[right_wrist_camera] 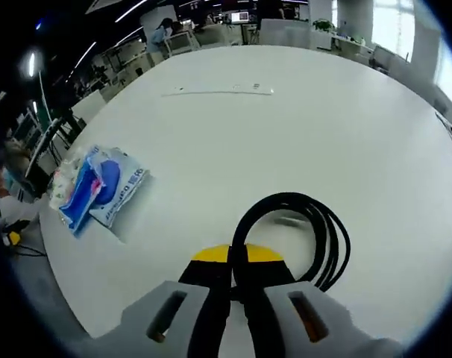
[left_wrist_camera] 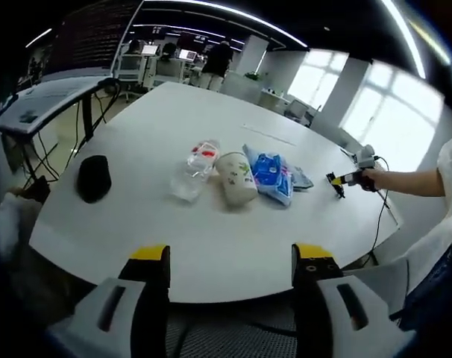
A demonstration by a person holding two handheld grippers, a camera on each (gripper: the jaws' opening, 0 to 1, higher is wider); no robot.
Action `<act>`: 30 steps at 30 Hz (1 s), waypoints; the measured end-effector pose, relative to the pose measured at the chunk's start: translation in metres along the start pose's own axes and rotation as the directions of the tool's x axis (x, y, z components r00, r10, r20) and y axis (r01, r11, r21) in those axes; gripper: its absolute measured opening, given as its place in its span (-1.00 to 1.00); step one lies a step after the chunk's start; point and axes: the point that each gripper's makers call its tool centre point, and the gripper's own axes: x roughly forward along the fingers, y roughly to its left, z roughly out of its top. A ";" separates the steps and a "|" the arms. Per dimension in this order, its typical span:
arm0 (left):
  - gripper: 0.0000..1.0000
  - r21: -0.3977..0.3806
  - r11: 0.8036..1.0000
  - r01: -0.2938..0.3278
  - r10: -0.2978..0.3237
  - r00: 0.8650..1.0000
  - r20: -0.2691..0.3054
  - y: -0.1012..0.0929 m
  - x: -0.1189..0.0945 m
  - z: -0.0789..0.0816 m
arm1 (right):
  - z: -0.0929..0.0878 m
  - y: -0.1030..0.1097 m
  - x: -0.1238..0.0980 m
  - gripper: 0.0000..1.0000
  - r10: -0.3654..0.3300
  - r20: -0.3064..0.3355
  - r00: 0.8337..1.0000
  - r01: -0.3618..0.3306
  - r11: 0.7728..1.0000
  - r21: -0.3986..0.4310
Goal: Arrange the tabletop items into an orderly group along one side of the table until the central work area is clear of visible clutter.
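At the bottom of the right gripper view, our right claw (right_wrist_camera: 238,272) is clamped on a coiled black cable (right_wrist_camera: 313,227) lying on the white table (right_wrist_camera: 286,127); a blue packet (right_wrist_camera: 99,186) sits at left. Low in the left gripper view, our left claw (left_wrist_camera: 230,261) stands wide, holding nothing; beyond, mid-frame, lie a plastic bottle (left_wrist_camera: 195,170), a paper cup (left_wrist_camera: 236,177) and, left, a black object (left_wrist_camera: 94,177).

— What's on the white tabletop (left_wrist_camera: 136,142)?
— A black pouch-like thing (left_wrist_camera: 94,177), hard to identify; a clear plastic bottle (left_wrist_camera: 195,170), a paper cup (left_wrist_camera: 236,177) on its side, a blue-white packet (left_wrist_camera: 273,176).
— Further along?
— A black coiled cable (right_wrist_camera: 300,231).
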 end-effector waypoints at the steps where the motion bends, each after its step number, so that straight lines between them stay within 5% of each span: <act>1: 0.33 0.000 1.000 -0.001 0.001 1.000 -0.001 0.000 0.000 0.000 | -0.002 0.001 0.001 -0.96 0.004 -0.007 1.000 -0.004 1.000 0.000; 18: 0.34 0.014 1.000 -0.003 0.003 1.000 -0.014 -0.002 0.001 -0.002 | -0.012 0.001 0.009 -0.90 0.016 -0.036 0.999 -0.017 0.999 -0.038; 22: 0.34 0.016 1.000 0.001 -0.001 1.000 -0.010 -0.003 0.000 -0.002 | -0.011 -0.003 0.004 -0.52 -0.029 -0.019 0.999 0.027 0.995 -0.095; 27: 0.36 0.019 0.999 0.029 -0.029 1.000 0.005 -0.008 0.000 0.001 | 0.009 0.002 -0.018 -0.30 0.002 0.128 0.992 0.009 0.996 -0.085; 30: 0.54 -0.057 0.995 0.081 -0.078 0.995 0.054 -0.014 -0.003 0.010 | 0.009 0.007 -0.033 -0.02 0.023 0.173 0.985 -0.010 0.997 -0.072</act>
